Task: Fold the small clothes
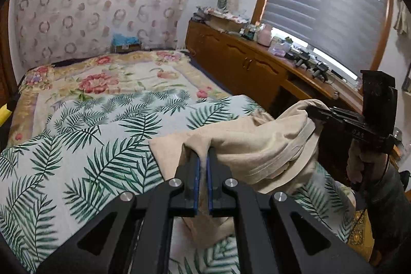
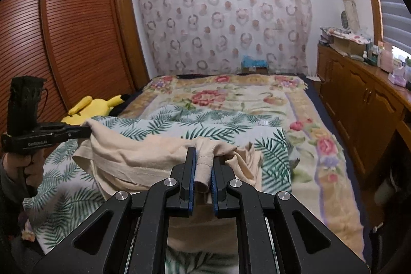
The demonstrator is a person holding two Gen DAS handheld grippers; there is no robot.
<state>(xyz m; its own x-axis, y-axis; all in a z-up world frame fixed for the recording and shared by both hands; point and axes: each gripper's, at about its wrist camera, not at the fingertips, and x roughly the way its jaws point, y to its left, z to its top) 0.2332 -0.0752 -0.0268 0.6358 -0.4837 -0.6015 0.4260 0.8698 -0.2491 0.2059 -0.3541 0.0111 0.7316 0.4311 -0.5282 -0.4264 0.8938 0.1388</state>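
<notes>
- A brown louvred wardrobe (image 2: 51, 37) fills the left side of the room, standing along the bed's left edge.
- A yellow plush toy (image 2: 95, 104) lies at the left edge of the bed, close to the wardrobe.
- The bed (image 2: 331, 145) carries a floral blanket (image 1: 108, 78) toward its far end and a palm-leaf sheet (image 1: 77, 145) spread over its near half.
- The left gripper (image 1: 203, 158) has its blue-lined jaws pressed together on a fold of the beige garment (image 1: 257, 145), pinching it above the sheet.
- The garment is slung between the two grippers over the near right part of the bed; its lower folds look to be resting on the palm-leaf sheet, though motion blur makes that contact uncertain.
- The right gripper (image 2: 204, 163) pinches a seamed edge of the same garment between its pads, the jaws closed on the cloth.
- In the left wrist view the right gripper reaches in from the right, a hand (image 1: 359, 161) in a dark sleeve on its handle; in the right wrist view the left gripper comes in from the left edge, likewise hand-held.
- A sheer curtain (image 2: 226, 17) patterned with rings hangs over the wall behind the head of the bed, with a blue box (image 2: 254, 63) at its foot.
- A low wooden cabinet (image 1: 244, 60) runs along the bed's right edge, its top crowded with small items.
- Above the cabinet, a window with grey blinds (image 1: 328, 1) lets in a strip of light at the sill.
</notes>
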